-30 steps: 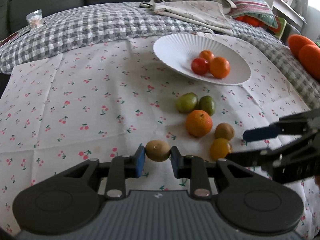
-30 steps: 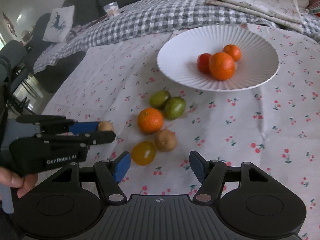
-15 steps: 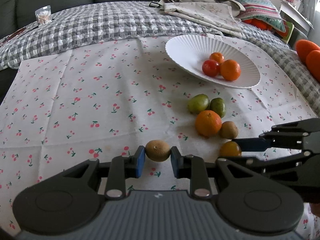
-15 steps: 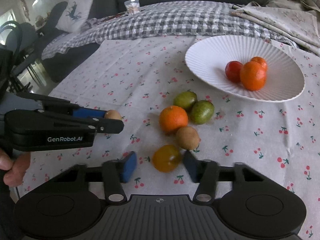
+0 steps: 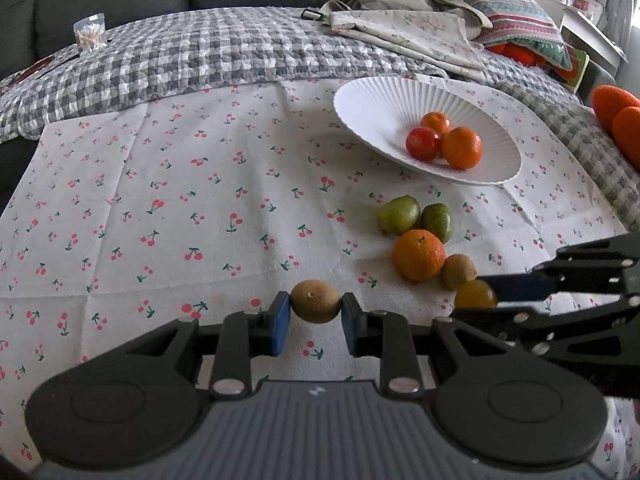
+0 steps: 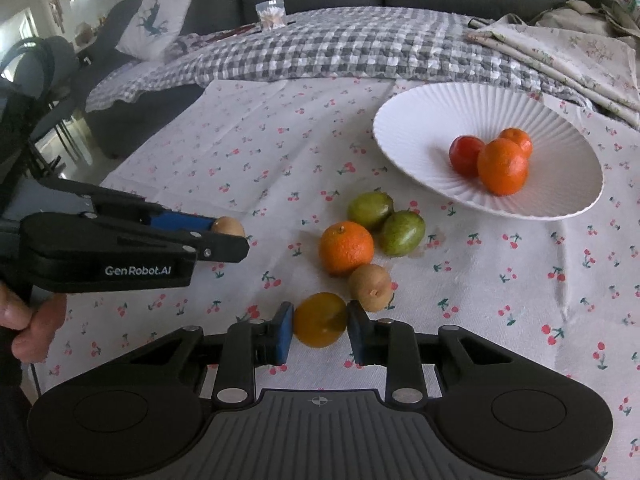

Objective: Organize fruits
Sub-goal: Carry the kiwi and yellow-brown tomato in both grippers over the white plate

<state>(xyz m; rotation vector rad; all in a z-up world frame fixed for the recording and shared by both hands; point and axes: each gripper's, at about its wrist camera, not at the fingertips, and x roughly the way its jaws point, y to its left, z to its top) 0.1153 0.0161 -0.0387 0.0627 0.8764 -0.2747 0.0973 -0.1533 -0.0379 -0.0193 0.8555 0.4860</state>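
My left gripper (image 5: 315,314) is shut on a brown kiwi (image 5: 315,306), held just above the cherry-print cloth (image 5: 160,200). The jaws of my right gripper (image 6: 319,330) are closing on a yellow fruit (image 6: 320,319), and both blue pads touch its sides. Just behind it lie a second kiwi (image 6: 370,287), an orange (image 6: 346,247) and two green fruits (image 6: 370,209). The white ribbed plate (image 6: 404,120) at the back right holds two oranges (image 6: 502,166) and a red fruit (image 6: 464,155). In the right wrist view the left gripper (image 6: 234,236) shows at left.
A grey checked blanket (image 5: 200,52) lies behind the cloth, with folded floral fabric (image 5: 404,28) and a small clear cup (image 5: 90,34) on it. Orange objects (image 5: 618,120) sit at the far right edge. A hand (image 6: 28,324) holds the left gripper's handle.
The right gripper moved in around the yellow fruit and its jaws closed from wide apart onto it. The left gripper kept still with the kiwi in its grip.
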